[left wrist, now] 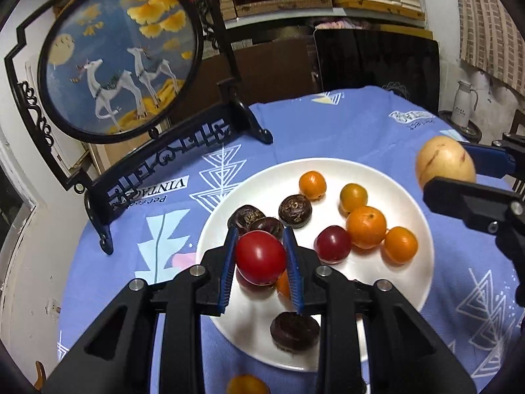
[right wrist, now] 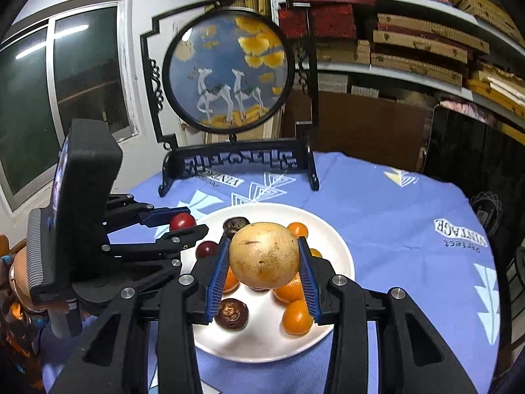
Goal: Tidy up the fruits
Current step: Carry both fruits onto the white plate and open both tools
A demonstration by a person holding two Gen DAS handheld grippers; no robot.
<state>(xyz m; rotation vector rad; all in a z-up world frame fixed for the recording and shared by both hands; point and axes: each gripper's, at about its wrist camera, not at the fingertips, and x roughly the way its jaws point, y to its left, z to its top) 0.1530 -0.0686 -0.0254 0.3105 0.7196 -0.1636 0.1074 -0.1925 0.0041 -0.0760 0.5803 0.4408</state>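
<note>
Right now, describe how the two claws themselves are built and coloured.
Both the left claw and the right claw are matte black plastic linkages with silver round bolts. Each finger carries a blue ribbed pad. A boxy black ridged housing sits atop the left one.

A lived-in home room, used partly for storage

A round table [right wrist: 393, 216] is covered with a printed blue cloth [left wrist: 328, 124]; a framed deer screen [right wrist: 226, 72] is stood on it; wall shelves [right wrist: 420, 75] are stacked with flat boxes [right wrist: 420, 41]; a window [right wrist: 62, 92] and a white jug [left wrist: 464, 101] are seen.
</note>
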